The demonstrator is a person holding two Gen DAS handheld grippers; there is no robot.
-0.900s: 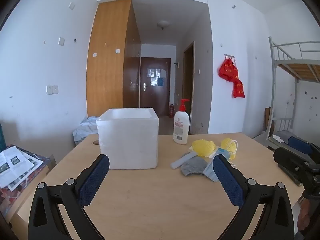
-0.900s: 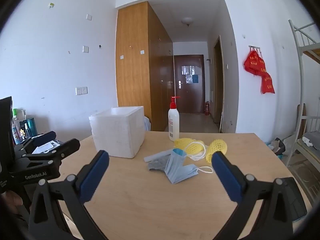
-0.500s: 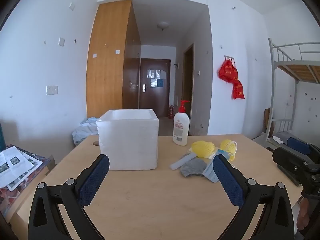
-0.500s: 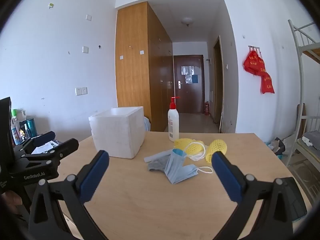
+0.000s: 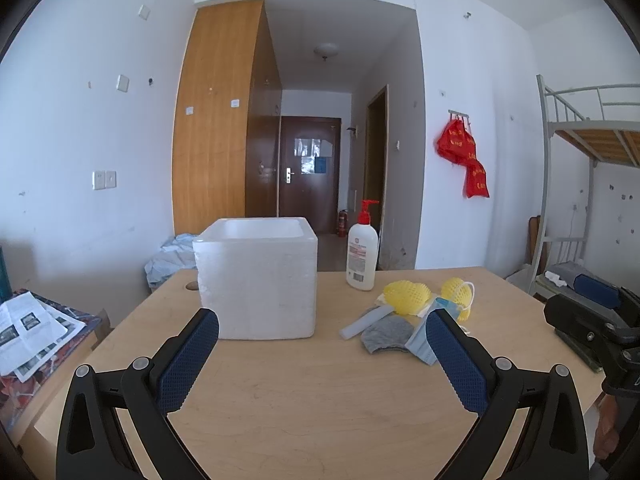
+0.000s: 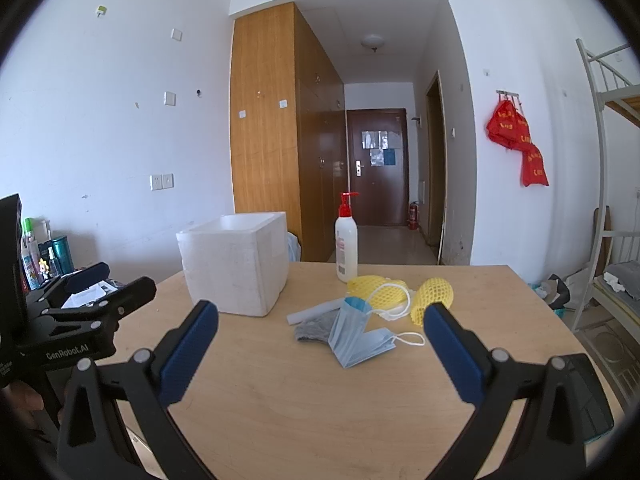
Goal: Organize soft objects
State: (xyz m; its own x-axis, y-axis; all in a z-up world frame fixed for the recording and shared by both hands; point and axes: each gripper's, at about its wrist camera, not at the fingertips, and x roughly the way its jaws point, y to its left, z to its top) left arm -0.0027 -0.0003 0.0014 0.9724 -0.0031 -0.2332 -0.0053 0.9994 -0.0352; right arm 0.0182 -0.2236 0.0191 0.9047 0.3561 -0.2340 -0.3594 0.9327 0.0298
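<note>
A blue face mask (image 6: 360, 340) lies crumpled on the bench (image 6: 320, 408) against a grey cloth (image 6: 312, 330), with two yellow foam nets (image 6: 436, 294) just behind them. A white foam box (image 6: 236, 264) stands to their left, a pump bottle (image 6: 346, 246) behind. The left tool (image 5: 320, 344) and the right tool (image 6: 320, 340) both hover spread wide, holding nothing.

I see bare table (image 6: 320, 400) before my gripper; foam box (image 6: 236, 268) blocks left. Pump bottle (image 6: 346, 248) stands behind the pile.
</note>
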